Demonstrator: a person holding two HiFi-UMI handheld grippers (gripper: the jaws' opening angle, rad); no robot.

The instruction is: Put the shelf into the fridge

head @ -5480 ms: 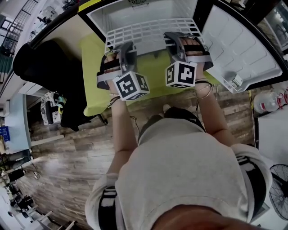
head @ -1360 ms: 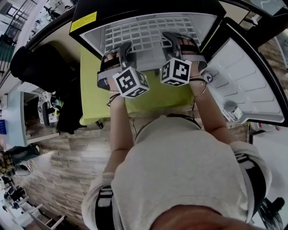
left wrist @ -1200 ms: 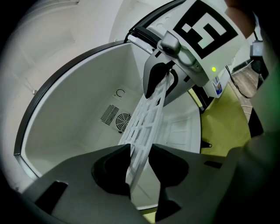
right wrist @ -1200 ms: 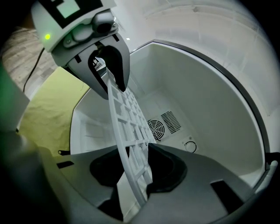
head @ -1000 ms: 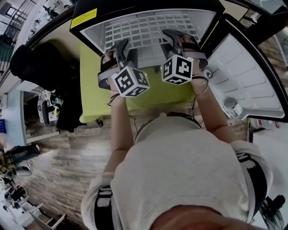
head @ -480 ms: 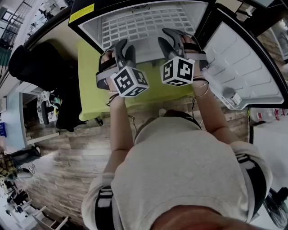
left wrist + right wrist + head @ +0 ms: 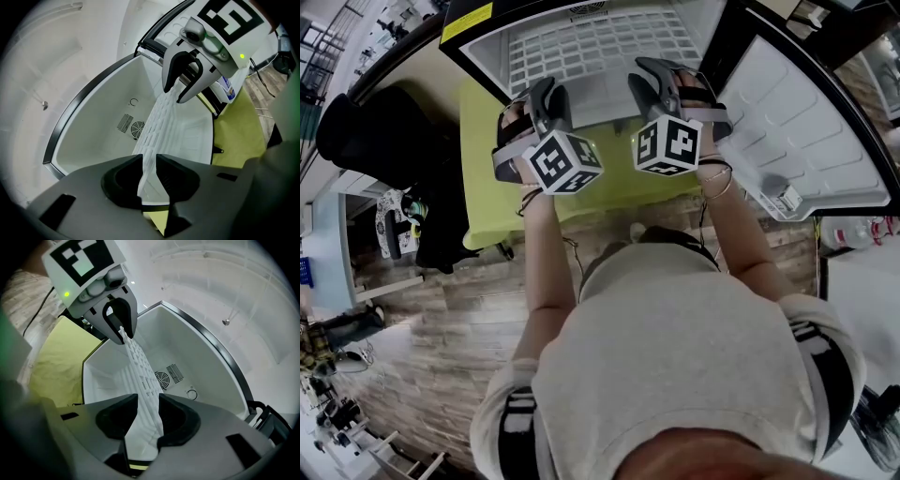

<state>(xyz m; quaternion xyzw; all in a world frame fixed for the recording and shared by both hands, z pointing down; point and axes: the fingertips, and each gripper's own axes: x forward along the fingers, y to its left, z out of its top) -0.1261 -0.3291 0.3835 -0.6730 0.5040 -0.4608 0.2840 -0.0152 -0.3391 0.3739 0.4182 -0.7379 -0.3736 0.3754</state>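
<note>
The white slotted shelf (image 7: pixel 600 47) lies flat inside the open fridge (image 7: pixel 478 70), reaching back toward the fan vent (image 7: pixel 137 129). My left gripper (image 7: pixel 551 94) is at the shelf's front left edge. In the left gripper view its jaws (image 7: pixel 149 161) are closing and the shelf (image 7: pixel 159 126) fills the narrow gap between the pads. My right gripper (image 7: pixel 654 77) is at the front right edge. Its jaws (image 7: pixel 148 401) stand wider and are closing, with the shelf (image 7: pixel 140 366) between them. Each gripper shows in the other's view: right (image 7: pixel 185 82), left (image 7: pixel 119 324).
The fridge door (image 7: pixel 797 122) hangs open to the right, with a small bottle (image 7: pixel 783 199) in its rack. A yellow-green cloth (image 7: pixel 487 187) covers the surface under the fridge. A black chair (image 7: pixel 384 131) stands at the left, on wooden floor.
The shelf has gone from in front of the opening to deep inside the fridge. Over the last second the left gripper's cube has shifted slightly left; the right has barely moved.
</note>
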